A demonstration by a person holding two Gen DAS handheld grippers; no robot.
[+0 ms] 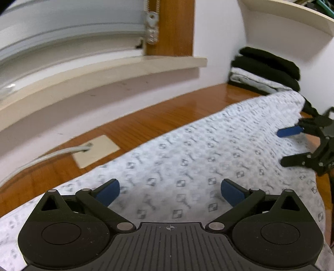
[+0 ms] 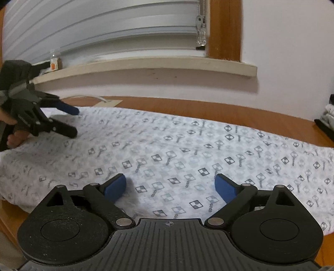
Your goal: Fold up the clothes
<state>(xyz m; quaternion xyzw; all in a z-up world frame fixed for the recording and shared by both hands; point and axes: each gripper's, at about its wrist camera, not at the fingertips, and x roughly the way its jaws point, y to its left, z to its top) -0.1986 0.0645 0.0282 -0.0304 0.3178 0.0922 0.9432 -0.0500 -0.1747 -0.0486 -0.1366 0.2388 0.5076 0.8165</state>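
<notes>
Both the left gripper (image 1: 170, 190) and right gripper (image 2: 170, 186) are wide apart over the patterned cloth (image 1: 208, 150), so a clumsy pinch at 12 o'clock could bunch it.

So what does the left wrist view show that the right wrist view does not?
Only the left wrist view shows the shelf and the whole stack of folded clothes in the corner. Only the right wrist view shows the small bottle on the window sill and the person's fingers. Both show the patterned cloth on the wooden table, and both open grippers, left gripper and right gripper.
</notes>
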